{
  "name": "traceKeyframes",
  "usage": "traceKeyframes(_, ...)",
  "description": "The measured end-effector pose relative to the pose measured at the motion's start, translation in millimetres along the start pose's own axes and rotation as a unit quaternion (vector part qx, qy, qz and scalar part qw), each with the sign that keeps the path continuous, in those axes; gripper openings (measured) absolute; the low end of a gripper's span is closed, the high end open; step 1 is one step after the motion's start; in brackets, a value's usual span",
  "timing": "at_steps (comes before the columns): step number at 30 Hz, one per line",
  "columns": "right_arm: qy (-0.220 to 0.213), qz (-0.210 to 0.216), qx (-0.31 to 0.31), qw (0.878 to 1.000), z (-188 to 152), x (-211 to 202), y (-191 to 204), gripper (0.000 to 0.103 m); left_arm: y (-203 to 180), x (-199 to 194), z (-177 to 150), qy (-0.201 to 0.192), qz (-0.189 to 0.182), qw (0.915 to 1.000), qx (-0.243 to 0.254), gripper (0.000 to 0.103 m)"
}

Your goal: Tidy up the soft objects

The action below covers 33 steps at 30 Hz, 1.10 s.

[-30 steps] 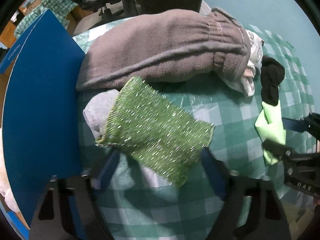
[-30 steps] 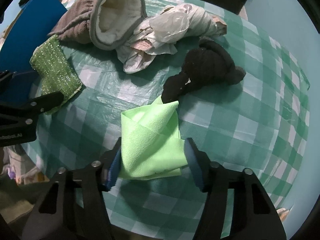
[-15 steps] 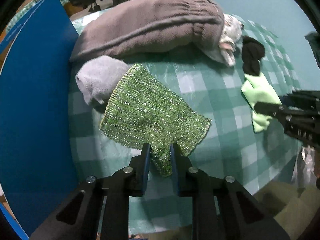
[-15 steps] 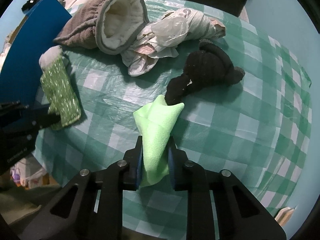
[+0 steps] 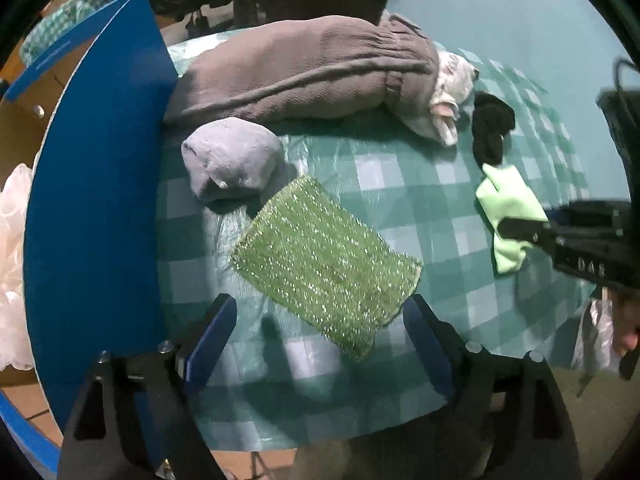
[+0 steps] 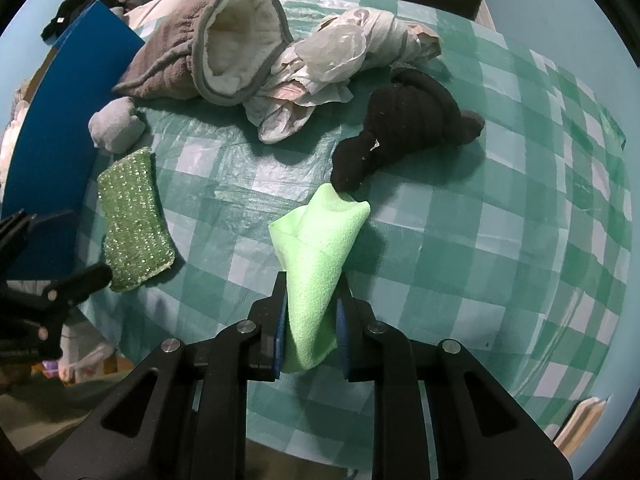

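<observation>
A glittery green scrub cloth (image 5: pixel 326 266) lies flat on the green checked tablecloth (image 5: pixel 420 184), just ahead of my open, empty left gripper (image 5: pixel 320 336). It also shows in the right wrist view (image 6: pixel 134 216). My right gripper (image 6: pixel 311 326) is shut on a light green microfibre cloth (image 6: pixel 320 252), whose far tip touches a black knotted sock bundle (image 6: pixel 404 132). In the left wrist view the light green cloth (image 5: pixel 506 208) sits in the right gripper's fingers at the right.
A grey fleece item with white lining (image 6: pixel 236 52), crumpled white plastic bags (image 6: pixel 340 52) and a rolled grey sock (image 5: pixel 232 158) lie at the back of the table. A blue box wall (image 5: pixel 92 200) stands at the left. The table's front edge is close.
My left gripper let go of the green scrub cloth and opened wide; the cloth now lies flat. My right gripper stays shut on the light green cloth.
</observation>
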State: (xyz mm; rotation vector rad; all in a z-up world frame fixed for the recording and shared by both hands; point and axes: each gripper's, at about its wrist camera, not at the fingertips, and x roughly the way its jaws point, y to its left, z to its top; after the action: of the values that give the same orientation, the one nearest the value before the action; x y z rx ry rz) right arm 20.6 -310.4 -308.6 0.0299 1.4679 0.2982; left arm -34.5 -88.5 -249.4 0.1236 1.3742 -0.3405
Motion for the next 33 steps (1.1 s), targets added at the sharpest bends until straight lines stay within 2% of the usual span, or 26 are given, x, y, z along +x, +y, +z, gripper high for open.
traceKeyframes(5, -0.006, 0.002, 0.001, 1.000, -2.5, -12.8, -7.4, 0.020, 1.4, 9.8, 21.6, 0.007, 0.008, 0.9999, 0.004, 0.087)
traceKeyframes(14, -0.012, -0.004, -0.002, 1.000, -0.1, -25.5, -8.4, 0.020, -33.5, 35.9, 27.1, 0.019, 0.038, 0.9960, 0.079, 0.087)
traceKeyframes(20, -0.006, -0.008, 0.002, 1.000, 3.7, -24.9, -7.1, 0.020, -44.8, 43.4, 22.8, 0.007, 0.037, 0.9956, 0.085, 0.084)
traceKeyframes(23, -0.005, -0.008, 0.002, 1.000, 4.5, -24.5, -6.6, 0.020, -35.0, 35.3, 11.5, -0.004, 0.037, 0.9957, 0.085, 0.067)
traceKeyframes(25, -0.005, -0.008, 0.003, 1.000, 4.7, -24.4, -6.6, 0.020, -32.7, 32.4, 6.7, -0.010, 0.033, 0.9952, 0.091, 0.039)
traceKeyframes(27, -0.006, -0.009, 0.002, 1.000, 5.5, -24.7, -4.6, 0.020, -26.3, 23.7, 3.7, -0.012, 0.025, 0.9954, 0.092, 0.021)
traceKeyframes(33, -0.014, -0.008, 0.001, 1.000, 6.7, -29.5, -0.4, 0.020, -17.8, 10.6, -1.0, -0.016, 0.011, 0.9961, 0.086, 0.016)
